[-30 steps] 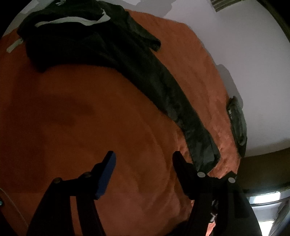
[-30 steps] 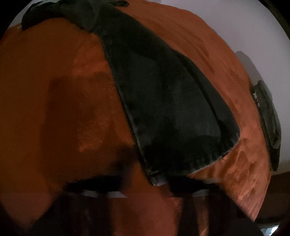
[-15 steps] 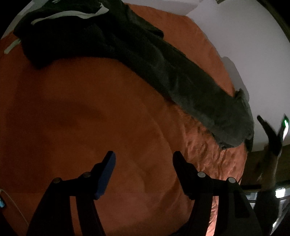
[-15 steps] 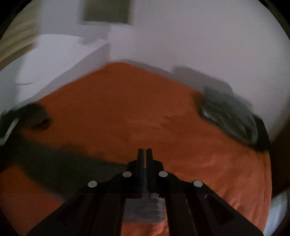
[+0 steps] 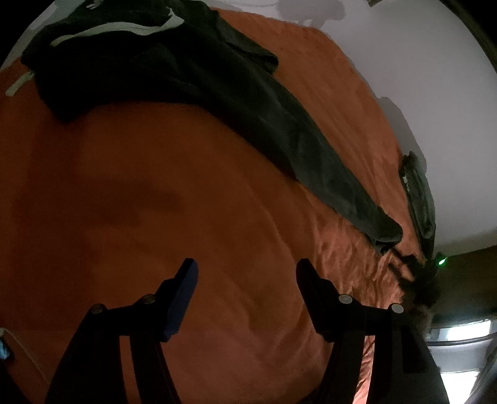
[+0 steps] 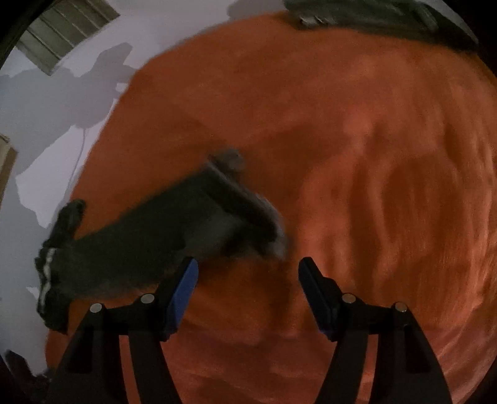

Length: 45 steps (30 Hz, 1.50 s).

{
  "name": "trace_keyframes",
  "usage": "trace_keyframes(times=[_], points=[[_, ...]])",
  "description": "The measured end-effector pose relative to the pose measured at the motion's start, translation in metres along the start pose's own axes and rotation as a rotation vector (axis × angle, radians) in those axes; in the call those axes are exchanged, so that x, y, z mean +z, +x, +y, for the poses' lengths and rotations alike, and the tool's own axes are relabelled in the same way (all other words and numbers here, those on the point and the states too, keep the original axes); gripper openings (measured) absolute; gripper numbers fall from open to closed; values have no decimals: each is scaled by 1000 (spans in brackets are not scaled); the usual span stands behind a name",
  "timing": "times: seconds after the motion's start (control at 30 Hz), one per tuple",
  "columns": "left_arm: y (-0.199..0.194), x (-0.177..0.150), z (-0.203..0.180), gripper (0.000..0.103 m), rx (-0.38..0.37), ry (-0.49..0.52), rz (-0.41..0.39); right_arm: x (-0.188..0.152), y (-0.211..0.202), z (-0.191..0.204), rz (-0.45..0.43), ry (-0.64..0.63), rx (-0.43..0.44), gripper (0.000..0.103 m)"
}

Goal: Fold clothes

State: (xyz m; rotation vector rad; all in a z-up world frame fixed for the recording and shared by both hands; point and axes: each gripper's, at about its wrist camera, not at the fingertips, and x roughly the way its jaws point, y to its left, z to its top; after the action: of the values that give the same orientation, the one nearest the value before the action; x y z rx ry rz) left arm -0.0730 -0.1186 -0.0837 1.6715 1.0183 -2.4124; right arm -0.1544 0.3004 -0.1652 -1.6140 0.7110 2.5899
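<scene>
- Left wrist view: the left tongs (image 5: 247, 270) hang with jaws well apart, holding nothing, over bare orange bed (image 5: 124, 202).
- The dark trousers (image 5: 279, 130) lie stretched across the far side of the bed, one long leg running toward the right edge, its hem (image 5: 383, 231) near the corner. The bunched upper part, with a pale stripe (image 5: 124, 29), sits far left.
- A second dark garment (image 5: 417, 192) lies at the bed's right edge, apart from the trousers.
- Right wrist view: the right tongs (image 6: 248, 273) are also spread wide and empty. The trouser leg's end (image 6: 236, 211) lies just ahead of the left finger (image 6: 183, 289), blurred; contact cannot be told.
- Handling, as a judgement: the cloth looks soft and limp, fairly thick, not fragile. It will sag and drag on the bedcover, so one pinch would trail the rest.
- Best holds seem to be the hem, where the fabric is doubled, and the waistband, one in each tongs.
</scene>
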Motion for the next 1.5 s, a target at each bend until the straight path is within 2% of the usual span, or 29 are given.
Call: trace_keyframes(times=[0.23,0.33,0.4,0.43,0.47,0.57,0.73,0.9,1.1,1.23,1.37,1.5], points=[[4,-1,-2,67,31,25,9,1,37,1,-109,-119,-22,69],[9,0,-3,67,47,33,20,12,43,4,-150,-57,-7,68],[12,-1,-4,67,54,37,28,15,39,0,-163,-16,-9,50],[13,-1,-4,67,55,38,31,16,36,-3,-168,3,-10,23],[14,-1,-3,67,54,39,34,17,33,-6,-174,22,-12,14],[15,-1,-1,67,50,42,40,20,11,-12,-166,62,37,11],[12,-1,0,67,29,37,38,20,-55,9,-140,-51,65,10],[7,-3,5,67,20,24,22,35,-133,17,-137,-41,107,9],[-12,-9,2,67,7,14,-18,72,-222,16,-204,-25,82,7],[-26,-16,-7,67,-11,29,-30,96,-284,16,-250,-62,12,7],[-39,-20,-20,67,-17,59,-47,116,-356,-6,-344,-39,-68,6],[-41,-24,-26,67,-4,77,-41,115,-434,-76,-462,73,-118,6]])
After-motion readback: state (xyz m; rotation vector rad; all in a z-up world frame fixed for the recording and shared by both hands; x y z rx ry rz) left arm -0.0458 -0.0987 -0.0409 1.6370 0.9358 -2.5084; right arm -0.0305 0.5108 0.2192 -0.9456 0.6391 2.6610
